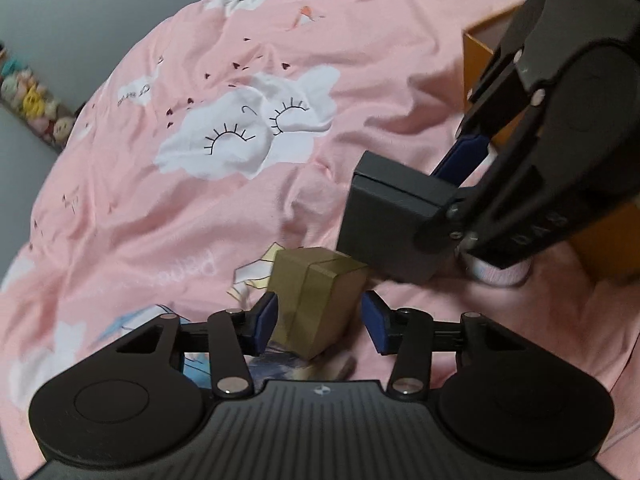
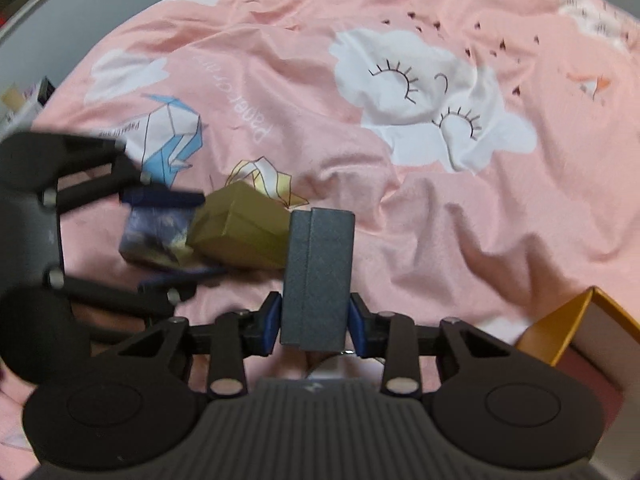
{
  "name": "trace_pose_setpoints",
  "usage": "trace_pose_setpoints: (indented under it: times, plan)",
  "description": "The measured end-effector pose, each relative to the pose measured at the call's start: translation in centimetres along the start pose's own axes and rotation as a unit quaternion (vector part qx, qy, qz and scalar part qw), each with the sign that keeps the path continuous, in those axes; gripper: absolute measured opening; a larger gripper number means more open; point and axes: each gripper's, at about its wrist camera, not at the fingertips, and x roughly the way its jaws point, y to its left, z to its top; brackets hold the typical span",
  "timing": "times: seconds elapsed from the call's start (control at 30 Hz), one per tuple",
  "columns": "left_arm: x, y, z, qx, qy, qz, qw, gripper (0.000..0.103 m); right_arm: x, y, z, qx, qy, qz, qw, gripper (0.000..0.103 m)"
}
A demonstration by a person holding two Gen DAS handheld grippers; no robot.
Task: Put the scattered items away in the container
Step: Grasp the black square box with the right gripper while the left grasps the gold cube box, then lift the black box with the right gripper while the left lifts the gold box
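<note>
Your right gripper (image 2: 313,322) is clamped on the dark grey box (image 2: 318,276), held above the pink bedsheet (image 2: 460,208). Your left gripper (image 1: 319,322) stands spread around the tan box (image 1: 316,300), left pad touching. The orange container (image 2: 560,328) sits nearby.
</note>
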Motion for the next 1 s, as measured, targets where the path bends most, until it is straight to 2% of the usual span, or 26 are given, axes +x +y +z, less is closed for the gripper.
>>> trace_pose_setpoints:
  times: [0.13, 0.33, 0.5, 0.63, 0.67, 0.77, 0.87, 0.93, 1.0]
  plan:
    - [0.9, 0.3, 0.2, 0.064, 0.014, 0.010, 0.9978, 0.061, 0.1, 0.0, -0.2, -0.002, -0.001, -0.007, 1.000, 0.038]
    - [3.1, 1.4, 1.0, 0.120, 0.047, -0.054, 0.9903, 0.064, 0.1, 0.2, -0.3, -0.005, -0.002, -0.011, 1.000, 0.038]
    - [4.5, 1.3, 1.7, 0.173, 0.068, -0.068, 0.9803, 0.069, 0.2, 0.5, -0.5, -0.003, -0.004, -0.012, 1.000, 0.038]
    - [5.5, 0.9, 2.2, 0.212, 0.083, -0.062, 0.9718, 0.069, 0.4, 0.6, -0.7, 0.000, -0.004, -0.010, 1.000, 0.038]
    - [5.3, 0.8, 2.3, 0.219, 0.087, -0.066, 0.9696, 0.063, 0.3, 0.6, -0.7, 0.000, -0.004, -0.010, 1.000, 0.038]
    - [3.7, 1.4, 2.8, 0.219, 0.084, -0.098, 0.9671, 0.055, 0.1, 0.5, -1.0, 0.002, -0.006, -0.008, 1.000, 0.038]
    - [2.5, 2.3, 3.3, 0.191, 0.083, -0.138, 0.9683, 0.056, 0.1, 0.5, -1.2, 0.006, -0.005, -0.005, 1.000, 0.038]
    - [2.4, 2.5, 3.5, 0.182, 0.085, -0.146, 0.9686, 0.056, 0.1, 0.5, -1.3, 0.003, -0.006, -0.006, 1.000, 0.038]
    - [2.6, 2.4, 3.6, 0.193, 0.086, -0.138, 0.9676, 0.056, 0.0, 0.5, -1.4, 0.001, -0.007, -0.007, 1.000, 0.038]
